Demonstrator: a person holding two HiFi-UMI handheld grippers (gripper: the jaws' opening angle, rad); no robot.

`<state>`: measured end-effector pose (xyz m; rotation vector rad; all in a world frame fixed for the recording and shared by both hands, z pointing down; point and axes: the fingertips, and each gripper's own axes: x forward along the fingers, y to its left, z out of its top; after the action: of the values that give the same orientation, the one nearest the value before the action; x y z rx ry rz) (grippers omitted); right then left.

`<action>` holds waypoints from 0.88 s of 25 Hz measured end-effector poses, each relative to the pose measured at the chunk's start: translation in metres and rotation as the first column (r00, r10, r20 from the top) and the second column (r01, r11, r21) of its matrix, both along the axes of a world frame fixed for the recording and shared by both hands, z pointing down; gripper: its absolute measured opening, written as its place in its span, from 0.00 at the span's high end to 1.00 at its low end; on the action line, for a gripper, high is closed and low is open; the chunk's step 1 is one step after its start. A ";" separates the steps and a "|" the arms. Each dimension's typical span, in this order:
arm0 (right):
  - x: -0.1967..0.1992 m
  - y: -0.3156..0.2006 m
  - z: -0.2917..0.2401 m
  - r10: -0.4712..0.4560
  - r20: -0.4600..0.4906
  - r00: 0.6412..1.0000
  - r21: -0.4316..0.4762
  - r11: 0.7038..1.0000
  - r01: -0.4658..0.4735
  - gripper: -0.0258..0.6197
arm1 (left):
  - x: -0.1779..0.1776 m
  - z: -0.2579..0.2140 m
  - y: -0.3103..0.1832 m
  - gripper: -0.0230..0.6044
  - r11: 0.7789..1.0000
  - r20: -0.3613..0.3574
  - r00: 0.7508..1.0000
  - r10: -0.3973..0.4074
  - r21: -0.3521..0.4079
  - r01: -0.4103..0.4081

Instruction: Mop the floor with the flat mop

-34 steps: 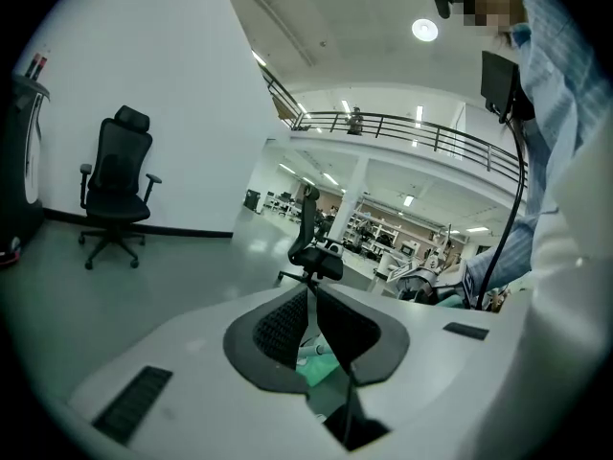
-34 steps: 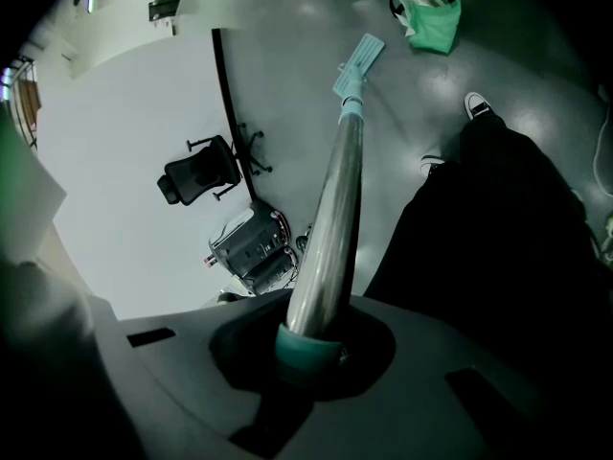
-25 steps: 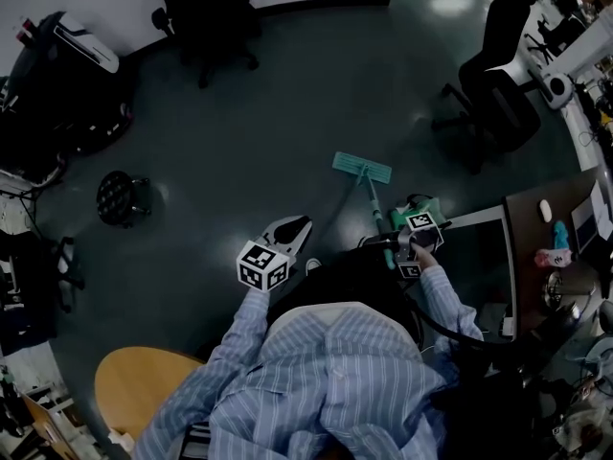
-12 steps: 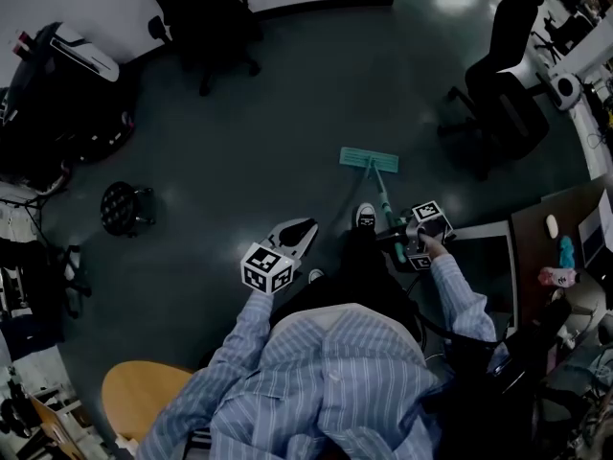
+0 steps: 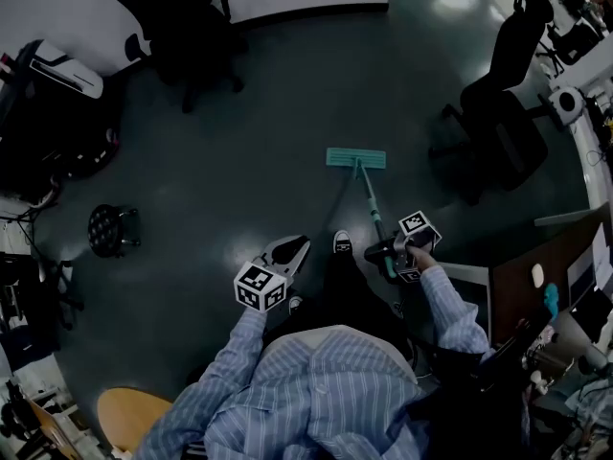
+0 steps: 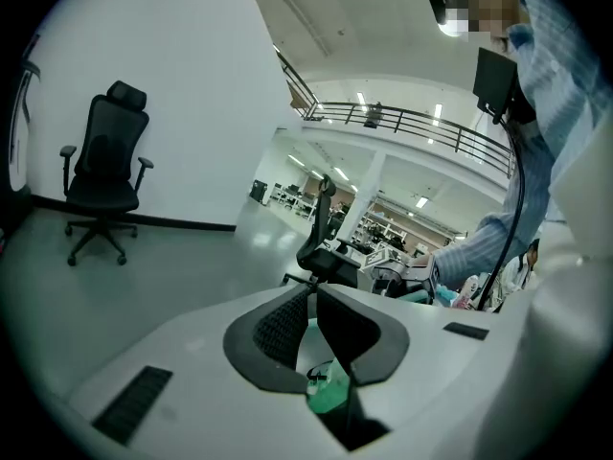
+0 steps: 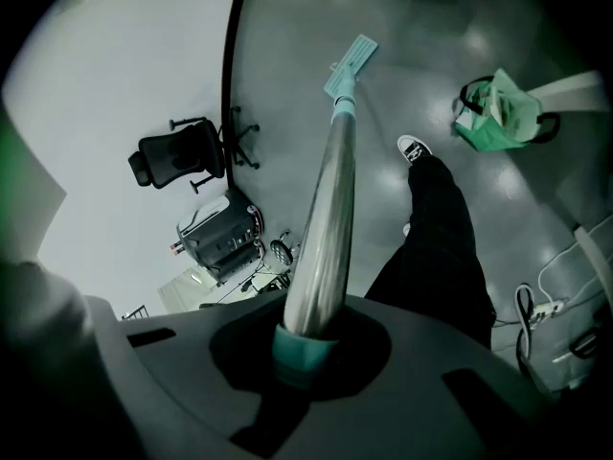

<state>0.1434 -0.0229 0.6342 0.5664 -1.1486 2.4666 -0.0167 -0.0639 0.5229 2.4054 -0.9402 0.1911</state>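
The flat mop's teal head (image 5: pixel 356 158) lies flat on the dark floor ahead of me. Its pole (image 5: pixel 372 209) slants back to my right gripper (image 5: pixel 383 250), which is shut on the teal grip at the upper end. In the right gripper view the metal pole (image 7: pixel 326 218) runs from between the jaws of the right gripper (image 7: pixel 306 338) down to the mop head (image 7: pixel 351 65). My left gripper (image 5: pixel 287 254) hangs left of the pole, apart from it. In the left gripper view, the left gripper (image 6: pixel 311 293) has its pads touching at the tips with nothing held.
Black office chairs stand at the far wall (image 5: pixel 182 27) and at the right (image 5: pixel 498 113). A small round stool (image 5: pixel 113 228) is at the left, dark equipment (image 5: pixel 57 75) beyond it. A desk (image 5: pixel 536 266) is at my right. A green bag (image 7: pixel 498 113) sits on the floor by my shoe (image 7: pixel 414 147).
The person has stepped forward, away from the desk, one foot now ahead beside the pole. The right gripper carried the pole along, and the mop head slid a little leftward.
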 end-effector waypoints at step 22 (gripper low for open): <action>0.084 -0.373 0.040 -0.036 -0.019 0.999 0.074 0.997 0.037 0.94 | 0.080 0.018 -0.208 0.91 0.995 0.089 0.994 -0.069 -0.062 0.074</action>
<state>0.2274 -0.3956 0.6743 0.5816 -1.2371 2.3916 0.0629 -0.2720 0.5408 2.3155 -1.0417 0.2973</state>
